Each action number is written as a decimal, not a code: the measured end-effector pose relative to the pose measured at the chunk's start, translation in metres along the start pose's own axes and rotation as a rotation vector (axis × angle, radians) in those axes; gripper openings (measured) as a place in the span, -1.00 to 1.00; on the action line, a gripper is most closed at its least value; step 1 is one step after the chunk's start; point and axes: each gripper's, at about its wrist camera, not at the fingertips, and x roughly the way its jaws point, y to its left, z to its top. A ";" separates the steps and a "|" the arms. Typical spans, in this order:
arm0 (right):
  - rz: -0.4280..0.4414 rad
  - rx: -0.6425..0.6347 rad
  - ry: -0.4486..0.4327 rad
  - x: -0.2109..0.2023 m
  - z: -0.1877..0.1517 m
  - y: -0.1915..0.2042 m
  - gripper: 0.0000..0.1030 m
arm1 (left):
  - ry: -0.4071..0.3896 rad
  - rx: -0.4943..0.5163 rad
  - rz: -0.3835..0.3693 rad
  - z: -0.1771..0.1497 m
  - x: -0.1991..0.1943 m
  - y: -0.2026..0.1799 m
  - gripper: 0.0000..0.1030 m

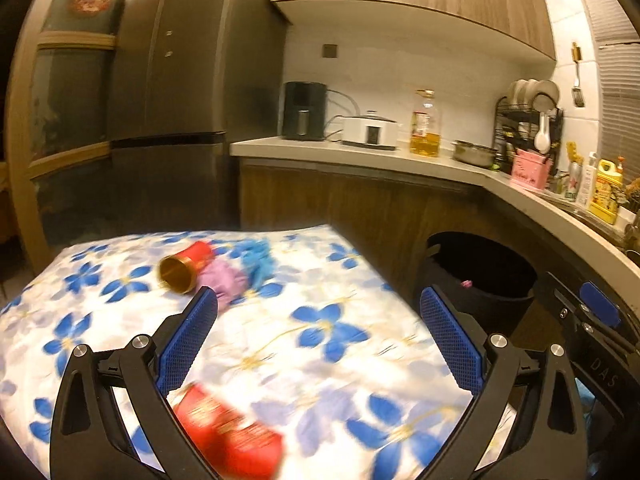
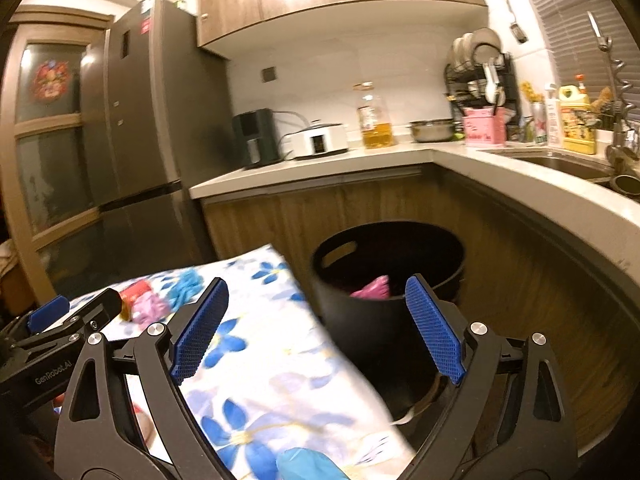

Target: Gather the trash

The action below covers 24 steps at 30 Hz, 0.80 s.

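Left wrist view: two red cups (image 1: pixel 188 266), a purple wad (image 1: pixel 224 280) and a blue wad (image 1: pixel 256 260) lie on the floral surface (image 1: pixel 340 344); one pink scrap (image 2: pixel 372 288) already sits in the black bin (image 2: pixel 360 320) at right. Left gripper (image 1: pixel 316 312) and right gripper (image 2: pixel 316 304) gape wide, both empty. Most trash seemingly remains.

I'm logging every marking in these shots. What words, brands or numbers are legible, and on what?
"GenRobot.AI": on the left gripper body, right wrist view.
"DAS": on the right gripper body, left wrist view.
Red cans, oil bottle, yellow bottle, pink box, fridge stickers: print too blurred to read.
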 end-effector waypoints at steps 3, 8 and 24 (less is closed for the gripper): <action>0.057 -0.014 0.016 -0.002 -0.012 0.020 0.73 | 0.000 -0.021 0.045 -0.010 -0.013 0.026 0.88; 0.181 -0.052 0.054 -0.006 -0.034 0.058 0.73 | -0.020 -0.074 0.125 -0.022 -0.035 0.070 0.88; 0.448 -0.237 0.198 0.010 -0.111 0.161 0.89 | -0.023 -0.165 0.262 -0.054 -0.069 0.149 0.88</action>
